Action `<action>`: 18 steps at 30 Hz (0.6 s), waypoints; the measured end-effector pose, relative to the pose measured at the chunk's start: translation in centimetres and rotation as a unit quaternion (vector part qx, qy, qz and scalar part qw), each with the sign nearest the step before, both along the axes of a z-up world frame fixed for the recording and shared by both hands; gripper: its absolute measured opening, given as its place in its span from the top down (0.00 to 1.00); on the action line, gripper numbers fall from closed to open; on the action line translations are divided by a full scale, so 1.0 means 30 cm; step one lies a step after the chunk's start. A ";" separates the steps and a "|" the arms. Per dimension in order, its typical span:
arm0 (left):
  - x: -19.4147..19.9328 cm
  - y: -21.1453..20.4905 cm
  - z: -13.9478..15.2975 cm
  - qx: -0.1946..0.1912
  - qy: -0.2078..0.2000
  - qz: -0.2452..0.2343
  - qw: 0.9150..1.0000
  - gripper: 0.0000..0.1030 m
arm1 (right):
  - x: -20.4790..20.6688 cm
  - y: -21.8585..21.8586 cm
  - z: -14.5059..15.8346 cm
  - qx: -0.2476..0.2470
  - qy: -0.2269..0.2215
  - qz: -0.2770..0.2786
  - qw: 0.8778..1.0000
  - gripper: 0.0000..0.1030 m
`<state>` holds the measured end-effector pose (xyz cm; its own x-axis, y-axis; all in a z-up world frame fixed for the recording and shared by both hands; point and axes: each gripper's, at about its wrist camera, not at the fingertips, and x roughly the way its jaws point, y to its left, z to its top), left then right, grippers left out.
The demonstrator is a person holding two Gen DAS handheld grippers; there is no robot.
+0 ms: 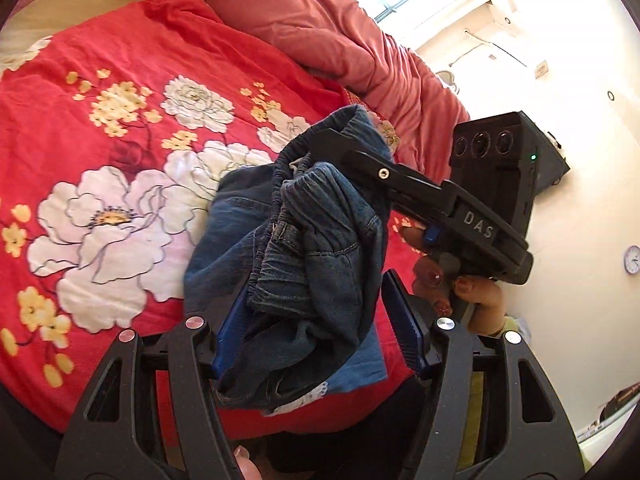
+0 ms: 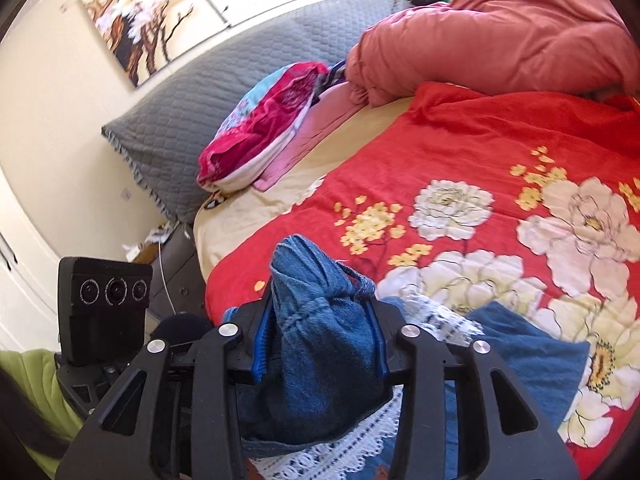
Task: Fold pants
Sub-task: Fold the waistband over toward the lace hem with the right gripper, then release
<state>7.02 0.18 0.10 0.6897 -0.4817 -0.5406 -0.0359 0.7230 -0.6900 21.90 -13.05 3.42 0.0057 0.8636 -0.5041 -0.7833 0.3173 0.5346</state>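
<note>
Both tools clamp bunched denim pants (image 1: 316,248): right tool (image 2: 318,330) pinches a fold, left tool (image 1: 316,320) seemingly grips the waistband, above a red floral bedspread (image 2: 480,152). Grey headboard (image 2: 224,76) and painting (image 2: 148,12) lie behind.

We note the pants (image 1: 316,248) — blue denim, coarse weave; bedspread (image 1: 120,120) — soft printed cloth; gripper fingers (image 2: 260,340) ribbed blue, frames matt black plastic.
</note>
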 end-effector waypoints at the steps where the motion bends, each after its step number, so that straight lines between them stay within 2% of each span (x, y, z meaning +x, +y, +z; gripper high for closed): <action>1: 0.003 -0.004 -0.004 -0.003 -0.001 -0.002 1.000 0.47 | 0.008 -0.009 -0.006 0.000 0.003 -0.004 1.000 0.61; 3: 0.018 -0.028 -0.004 -0.011 -0.007 -0.011 1.000 0.47 | 0.030 -0.034 -0.020 0.003 0.015 -0.013 1.000 0.58; 5: 0.035 -0.060 -0.005 -0.027 -0.015 -0.030 0.999 0.47 | 0.038 -0.060 -0.024 0.001 0.019 -0.023 1.000 0.45; 7: 0.051 -0.109 -0.013 -0.034 -0.017 -0.067 0.997 0.45 | 0.036 -0.087 -0.017 -0.003 0.011 -0.033 0.999 0.37; 10: 0.050 -0.191 -0.039 -0.052 -0.016 -0.138 0.989 0.44 | 0.016 -0.153 0.006 -0.028 -0.026 -0.068 0.997 0.35; 12: 0.024 -0.206 -0.037 -0.042 -0.021 -0.145 0.988 0.44 | 0.000 -0.194 0.022 -0.047 -0.055 -0.090 0.993 0.30; 14: -0.003 -0.177 -0.018 -0.023 -0.035 -0.130 0.991 0.44 | -0.015 -0.237 0.031 -0.049 -0.066 -0.103 0.991 0.27; 15: -0.012 -0.159 -0.006 -0.001 -0.042 -0.116 0.992 0.42 | -0.030 -0.259 0.031 -0.055 -0.072 -0.113 0.989 0.26; 17: -0.019 -0.129 0.009 0.082 -0.031 -0.077 0.993 0.41 | -0.074 -0.285 0.026 -0.069 -0.091 -0.120 0.986 0.26; 18: -0.017 -0.118 0.005 0.111 -0.022 -0.061 0.992 0.40 | -0.088 -0.291 0.017 -0.072 -0.094 -0.120 0.986 0.26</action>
<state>6.51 -3.35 0.25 0.6589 -0.4360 -0.6130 0.0881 0.8541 -0.5126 19.25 -21.77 3.93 0.3071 0.7449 -0.5922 -0.7571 0.5683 0.3222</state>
